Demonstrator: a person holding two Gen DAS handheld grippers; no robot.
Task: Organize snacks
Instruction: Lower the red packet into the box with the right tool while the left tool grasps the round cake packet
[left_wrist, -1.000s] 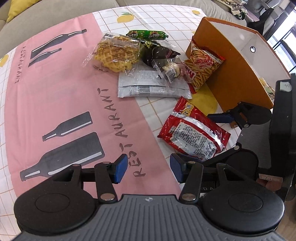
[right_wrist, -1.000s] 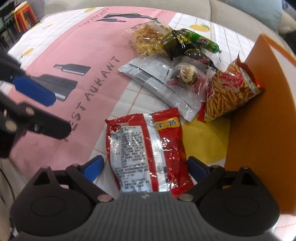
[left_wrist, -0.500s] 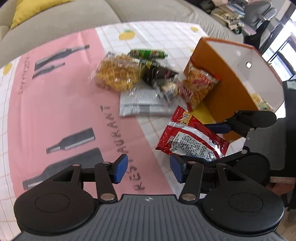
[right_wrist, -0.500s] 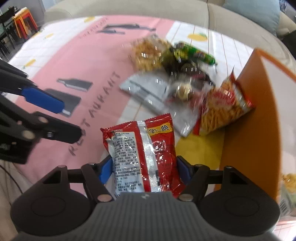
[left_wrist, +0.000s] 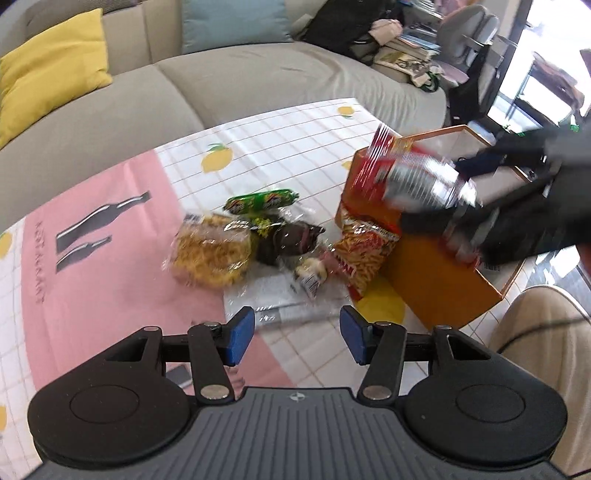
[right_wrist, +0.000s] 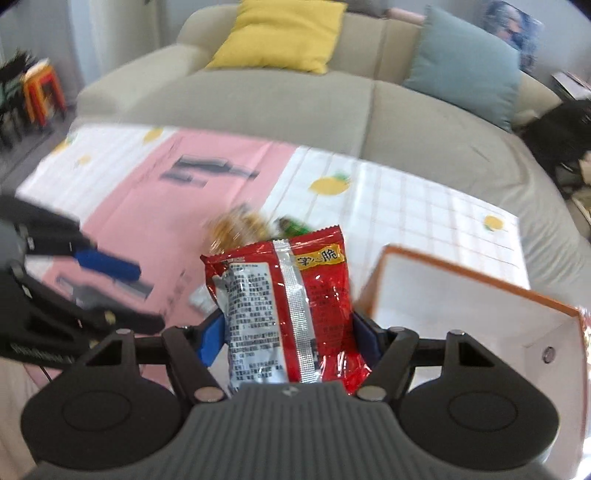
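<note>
One red snack packet (right_wrist: 288, 314) is clamped in the right tongs (right_wrist: 290, 338) beside the orange box (right_wrist: 461, 306); left tongs (left_wrist: 297, 334) are held apart, empty. Slippery foil (blurred) could be dropped short of the box.

A glossy red foil snack packet (right_wrist: 284, 314) with a crinkled silver back seam sits above a smooth printed pink-and-white tablecloth (left_wrist: 110, 258). Beside the cloth's clear, shiny plastic snack bags (left_wrist: 210, 254), a matt orange cardboard box (left_wrist: 443, 288) shows a plain white lining. Behind, a soft woven beige fabric sofa (right_wrist: 295, 99).
</note>
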